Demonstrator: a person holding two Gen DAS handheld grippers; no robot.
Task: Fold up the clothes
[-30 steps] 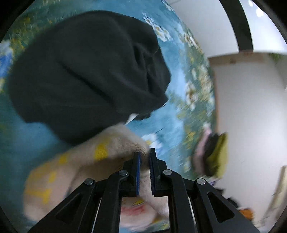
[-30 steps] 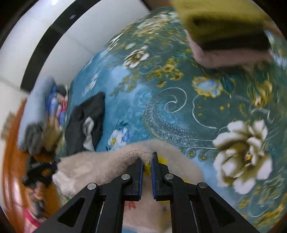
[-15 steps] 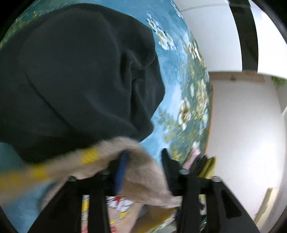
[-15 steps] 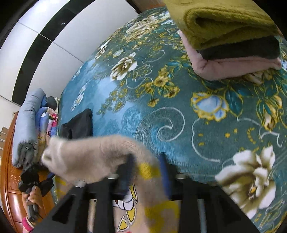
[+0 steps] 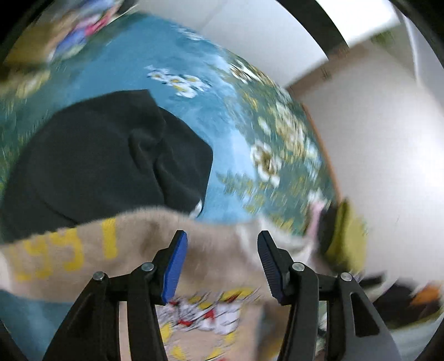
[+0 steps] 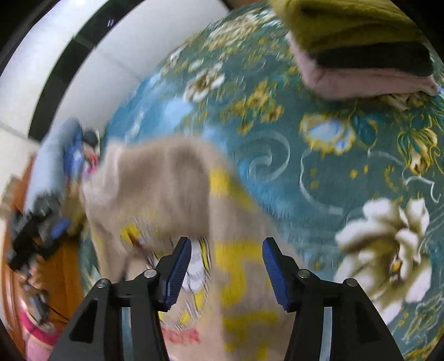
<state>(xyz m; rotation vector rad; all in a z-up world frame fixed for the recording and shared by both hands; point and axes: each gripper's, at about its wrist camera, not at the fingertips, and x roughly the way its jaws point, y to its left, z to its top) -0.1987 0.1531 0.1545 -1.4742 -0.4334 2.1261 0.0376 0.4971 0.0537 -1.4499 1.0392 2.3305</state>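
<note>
Beige sweater (image 5: 83,250) lies on the floral bedspread (image 6: 347,172), apparently mid-fold through blur. Left gripper (image 5: 222,263) and right gripper (image 6: 227,270) gape, holding nothing. Next: regrasp an edge, fold again.

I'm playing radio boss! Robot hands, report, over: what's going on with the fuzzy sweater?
Left gripper open, right gripper open. Beige sweater loose on floral blanket. Black garment beside it.

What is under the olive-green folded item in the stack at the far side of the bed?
Under the olive-green folded item lies a dark folded garment, then a pink one, resting on the floral bedspread. Anything beneath the pink one is covered.
</note>
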